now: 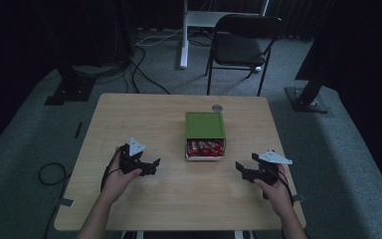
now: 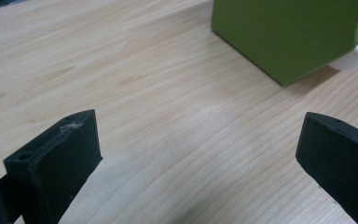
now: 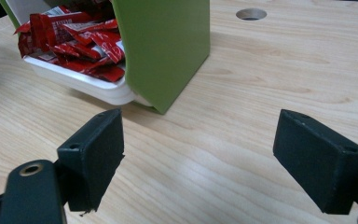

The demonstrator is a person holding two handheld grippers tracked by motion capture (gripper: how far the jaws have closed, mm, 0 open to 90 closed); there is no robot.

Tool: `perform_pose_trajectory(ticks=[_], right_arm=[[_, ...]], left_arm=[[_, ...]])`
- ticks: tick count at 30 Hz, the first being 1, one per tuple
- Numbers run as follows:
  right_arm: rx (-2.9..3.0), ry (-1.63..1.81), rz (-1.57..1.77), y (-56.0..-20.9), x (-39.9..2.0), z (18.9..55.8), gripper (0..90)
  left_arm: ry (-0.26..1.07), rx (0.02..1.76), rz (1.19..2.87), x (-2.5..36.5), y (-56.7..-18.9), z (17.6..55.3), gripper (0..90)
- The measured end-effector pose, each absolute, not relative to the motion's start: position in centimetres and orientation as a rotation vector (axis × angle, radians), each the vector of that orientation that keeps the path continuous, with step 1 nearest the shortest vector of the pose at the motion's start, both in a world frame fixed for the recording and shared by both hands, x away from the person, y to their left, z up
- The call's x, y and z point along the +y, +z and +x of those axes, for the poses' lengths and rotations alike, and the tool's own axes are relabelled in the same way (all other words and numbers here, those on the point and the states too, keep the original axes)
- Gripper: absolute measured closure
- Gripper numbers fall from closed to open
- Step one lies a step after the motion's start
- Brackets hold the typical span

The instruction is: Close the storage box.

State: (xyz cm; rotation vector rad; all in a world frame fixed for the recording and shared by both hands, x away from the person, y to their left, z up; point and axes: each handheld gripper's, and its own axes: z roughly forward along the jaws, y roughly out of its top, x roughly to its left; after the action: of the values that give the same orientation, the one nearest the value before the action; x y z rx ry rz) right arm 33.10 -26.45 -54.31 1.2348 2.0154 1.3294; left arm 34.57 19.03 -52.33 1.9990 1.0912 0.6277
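Green and flat on top, the box-shaped plastic cover (image 1: 205,124) sits over a white plastic tray (image 1: 205,156) near the middle of the pale wooden worktop (image 1: 144,114). The tray sticks out at the near end, and it is full of small shiny red snack packets (image 1: 205,147). The cover looks stiff and smooth, so it may slip; I think a grip on its two side walls would be best. The packets look light and crinkly, easy to pinch one at a time. The tray looks light too and could slide if pushed.

The left hand-held gripper (image 1: 146,165) rests low on the worktop, left of the box, its jaws wide apart with nothing between them. The right hand-held gripper (image 1: 244,170) rests to the right, jaws also wide apart and empty. Both point in toward the box.
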Motion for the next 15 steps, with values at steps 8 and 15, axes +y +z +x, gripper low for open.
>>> perform_pose_trajectory(ticks=[8, 15], right_arm=[[2.027, 1.296, 1.255, -54.9, -27.1, 32.1, 15.6], [2.055, 1.252, 1.263, -55.8, -27.3, 31.3, 15.6]], left_arm=[[0.627, 1.141, 1.995, 20.7, -53.5, 33.7, 0.8], [0.627, 1.188, 1.977, 22.3, -54.3, 33.0, 0.7]])
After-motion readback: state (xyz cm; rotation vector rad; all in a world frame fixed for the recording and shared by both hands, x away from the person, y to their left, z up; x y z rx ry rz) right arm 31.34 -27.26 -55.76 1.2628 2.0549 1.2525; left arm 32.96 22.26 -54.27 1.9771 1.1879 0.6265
